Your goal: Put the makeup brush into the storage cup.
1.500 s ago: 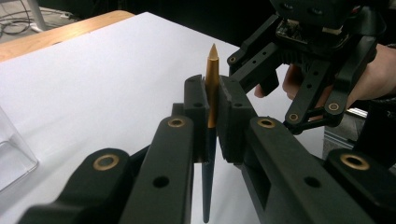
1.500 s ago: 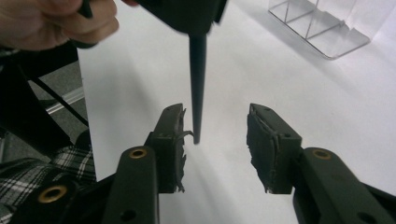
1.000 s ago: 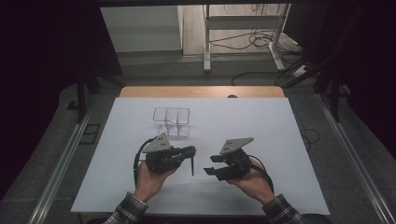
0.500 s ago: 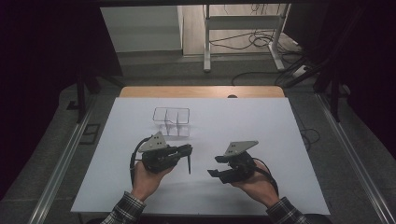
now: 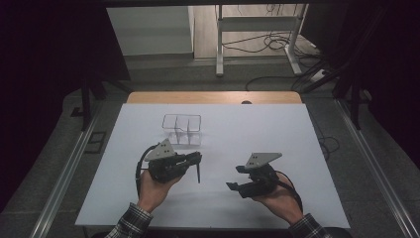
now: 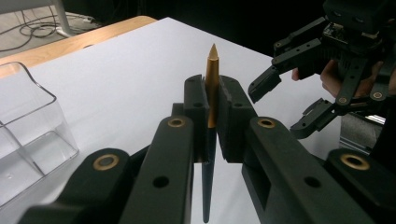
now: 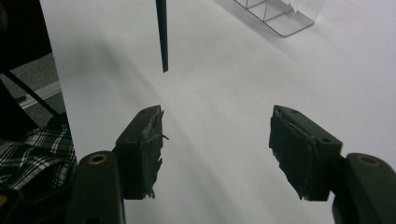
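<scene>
A white table spreads under both hands, with a bare wooden strip along its far edge. Toward the far left of the white surface stands a clear plastic organizer with divided compartments, just beyond the left gripper; in the left gripper view its near wall sits at the left edge. The left hand comes up from the bottom edge in a plaid sleeve, holding its gripper above the table with the jaws pointing to the right, toward the other hand. Those jaws are closed tight on a pen: the gold pointed section stands up between the pads, and the dark barrel hangs below them toward the table. In the right gripper view the barrel's lower end hangs clear of the white surface. The right hand holds the right gripper well apart from the pen, jaws aimed left and spread wide with nothing between them; its worn pads face each other across a bare gap.
</scene>
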`<state>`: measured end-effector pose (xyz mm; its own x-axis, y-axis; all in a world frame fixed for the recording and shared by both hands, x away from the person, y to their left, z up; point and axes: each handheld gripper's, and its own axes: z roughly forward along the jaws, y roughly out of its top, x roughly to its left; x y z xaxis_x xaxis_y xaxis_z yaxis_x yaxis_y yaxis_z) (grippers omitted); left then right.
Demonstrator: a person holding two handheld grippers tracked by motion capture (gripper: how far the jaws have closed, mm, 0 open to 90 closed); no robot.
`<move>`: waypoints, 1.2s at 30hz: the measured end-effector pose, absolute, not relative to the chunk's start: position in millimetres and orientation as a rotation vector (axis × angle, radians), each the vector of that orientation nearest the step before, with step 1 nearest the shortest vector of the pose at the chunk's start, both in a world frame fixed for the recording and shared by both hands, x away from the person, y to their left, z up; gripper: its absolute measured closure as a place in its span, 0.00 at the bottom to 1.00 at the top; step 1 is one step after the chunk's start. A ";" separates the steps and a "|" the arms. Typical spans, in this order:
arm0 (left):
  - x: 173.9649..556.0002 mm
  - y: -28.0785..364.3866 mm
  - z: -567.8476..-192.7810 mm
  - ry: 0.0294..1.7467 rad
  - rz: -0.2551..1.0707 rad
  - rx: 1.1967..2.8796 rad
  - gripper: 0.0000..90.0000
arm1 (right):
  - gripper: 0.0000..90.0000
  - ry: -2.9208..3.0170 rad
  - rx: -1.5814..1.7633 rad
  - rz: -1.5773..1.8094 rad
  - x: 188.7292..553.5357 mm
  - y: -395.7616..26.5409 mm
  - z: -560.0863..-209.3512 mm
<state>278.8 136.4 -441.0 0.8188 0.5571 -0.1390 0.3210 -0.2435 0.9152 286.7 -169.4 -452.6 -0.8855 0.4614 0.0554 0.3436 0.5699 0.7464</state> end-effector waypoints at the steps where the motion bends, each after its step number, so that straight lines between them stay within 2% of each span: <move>1: 278.9 137.0 -440.6 0.667 0.258 1.850 0.94 | 0.38 2.649 0.684 1.211 286.0 -170.6 -452.9; 36: 286.5 167.0 -428.0 0.747 0.329 1.797 0.94 | 0.19 2.511 0.778 1.181 260.6 -220.0 -455.3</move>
